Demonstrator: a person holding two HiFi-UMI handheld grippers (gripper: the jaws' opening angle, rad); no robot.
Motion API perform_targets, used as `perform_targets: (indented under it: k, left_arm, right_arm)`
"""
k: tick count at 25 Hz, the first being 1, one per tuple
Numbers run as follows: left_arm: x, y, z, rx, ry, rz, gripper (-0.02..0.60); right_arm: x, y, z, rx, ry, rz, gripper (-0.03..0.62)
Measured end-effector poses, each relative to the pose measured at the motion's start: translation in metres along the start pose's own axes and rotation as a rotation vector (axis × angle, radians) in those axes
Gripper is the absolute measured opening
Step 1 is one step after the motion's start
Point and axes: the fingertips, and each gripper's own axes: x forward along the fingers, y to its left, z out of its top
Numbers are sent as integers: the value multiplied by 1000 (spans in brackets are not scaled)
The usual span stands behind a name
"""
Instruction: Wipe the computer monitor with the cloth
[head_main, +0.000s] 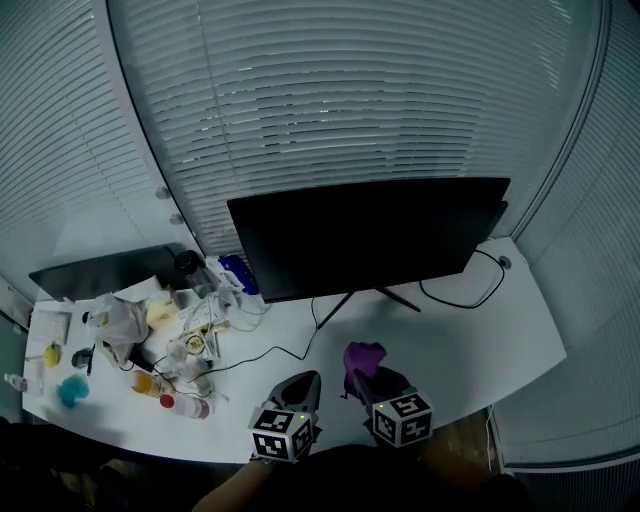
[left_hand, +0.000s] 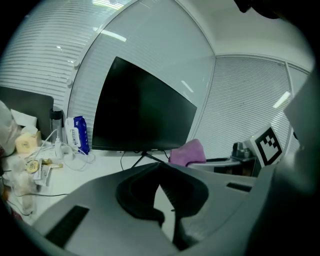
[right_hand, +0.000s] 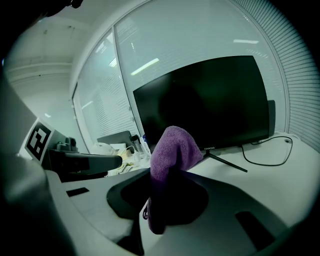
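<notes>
The black monitor (head_main: 370, 235) stands on its thin stand at the back of the white desk (head_main: 470, 335), its screen dark (left_hand: 140, 115) (right_hand: 210, 102). My right gripper (head_main: 362, 376) hangs over the desk's front part, in front of the monitor, shut on a purple cloth (head_main: 364, 356) that bulges up out of the jaws (right_hand: 172, 147). My left gripper (head_main: 308, 380) hangs close beside it on the left, jaws shut with nothing between them (left_hand: 160, 167). From the left gripper view the cloth (left_hand: 188, 152) shows to the right, below the monitor's edge.
Clutter fills the desk's left side: a blue wipes pack (head_main: 238, 272), small bottles (head_main: 160, 385), a crumpled bag (head_main: 118, 320), and cables. A dark laptop (head_main: 100, 270) stands at the far left. A black cable (head_main: 470, 290) loops right of the stand. Blinds close the back.
</notes>
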Motion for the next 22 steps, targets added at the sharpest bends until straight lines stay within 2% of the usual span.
perform_targets:
  k: [4,12,22]
  left_arm:
    - [1,-2,2,2,-15,21,6]
    - [-7,3,-6,-25,-20,69,6]
    - [-6,0,-9,-23,-5,66,6]
  right_arm:
    - [2,5,0,-42,13,31,79]
    - [4,14,-5,-57,20,81,78]
    - [1,12,-7,-39,22,86,78]
